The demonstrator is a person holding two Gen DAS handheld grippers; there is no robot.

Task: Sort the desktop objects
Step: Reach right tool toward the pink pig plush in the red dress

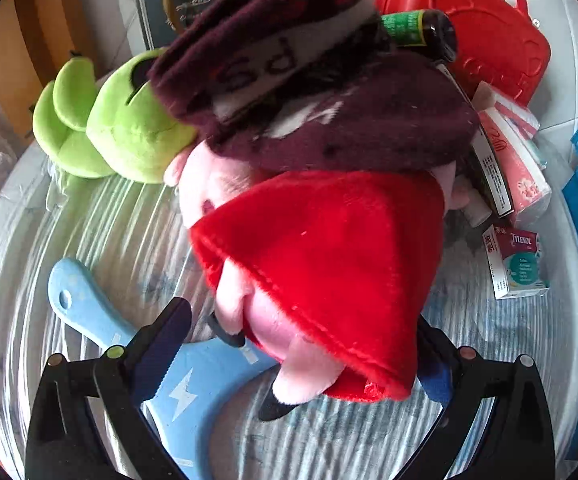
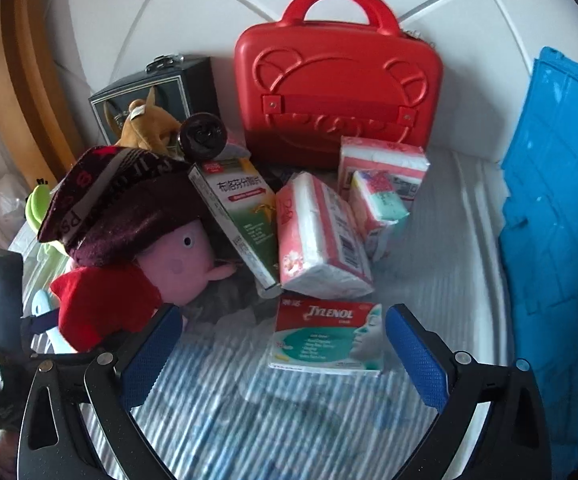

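Left gripper (image 1: 301, 344) has its fingers spread around the pig plush (image 1: 321, 248), red dress between the pads, though I can't tell if they actually touch it; the plush wears a maroon hat (image 1: 289, 80) and lies over a blue toy knife (image 1: 193, 384), green plush (image 1: 129, 128) just beside; right gripper (image 2: 283, 344) is wide apart, hovering over the Tylenol box (image 2: 329, 336) on the striped mat (image 2: 249, 420); tissue packs (image 2: 321, 236) and a red case (image 2: 341, 76) sit behind, blue crate (image 2: 557, 216) off to the right.
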